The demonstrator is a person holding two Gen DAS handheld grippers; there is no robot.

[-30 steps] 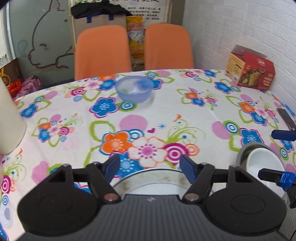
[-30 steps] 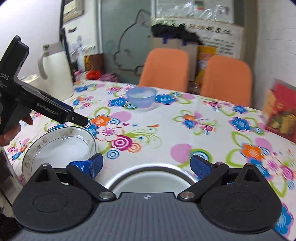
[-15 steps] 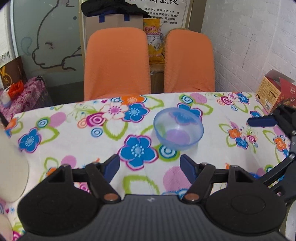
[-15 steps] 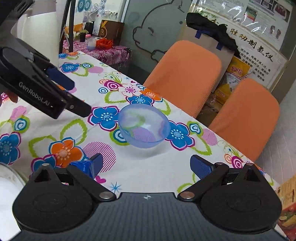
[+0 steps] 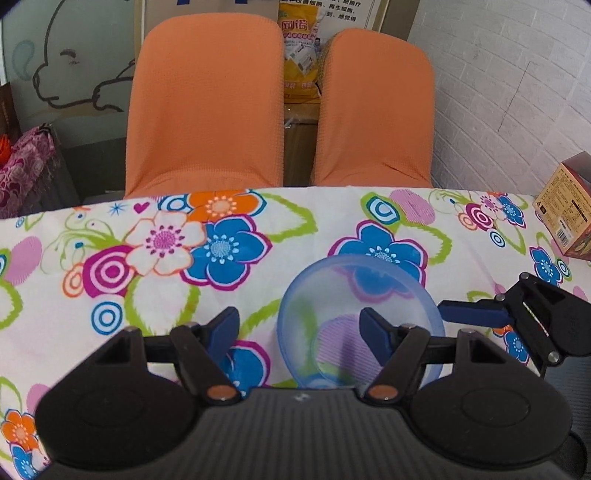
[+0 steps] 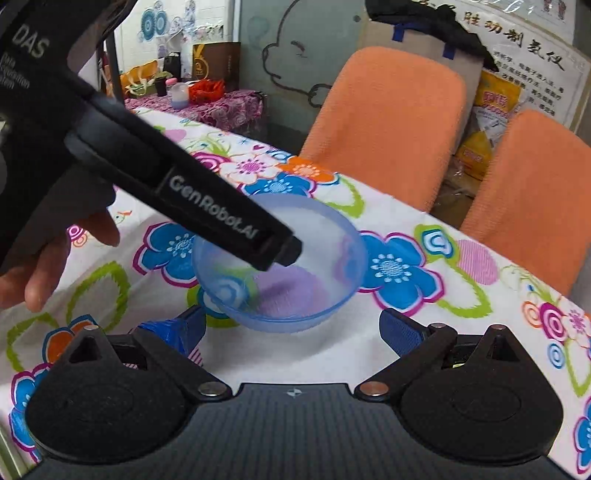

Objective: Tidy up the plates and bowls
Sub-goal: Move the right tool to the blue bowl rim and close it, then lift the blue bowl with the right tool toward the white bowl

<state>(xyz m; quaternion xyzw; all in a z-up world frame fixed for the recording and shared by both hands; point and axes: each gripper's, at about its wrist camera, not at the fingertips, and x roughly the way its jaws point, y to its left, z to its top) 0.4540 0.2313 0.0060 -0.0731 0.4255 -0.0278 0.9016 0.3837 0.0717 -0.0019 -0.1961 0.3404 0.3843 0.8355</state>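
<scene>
Bowl [image 5: 360, 319], translucent blue, upright on desk [image 5: 110, 266]. Left hand-held gripper [image 5: 299, 328] open astride near rim; right hand-held gripper [image 6: 291, 328] open beside it. Risk: grippers colliding, tipping light bowl.

This looks like a lived-in room of a home or small shop. A table [image 5: 332, 206] wears a bright flowered cloth, two orange chairs [image 5: 207, 103] are pushed up to it, and behind stand a frosted glass door with a cartoon rabbit [image 6: 295, 48], cardboard boxes [image 6: 417, 33], a yellow bag [image 5: 299, 59] and a cluttered side table [image 6: 218, 107].
</scene>
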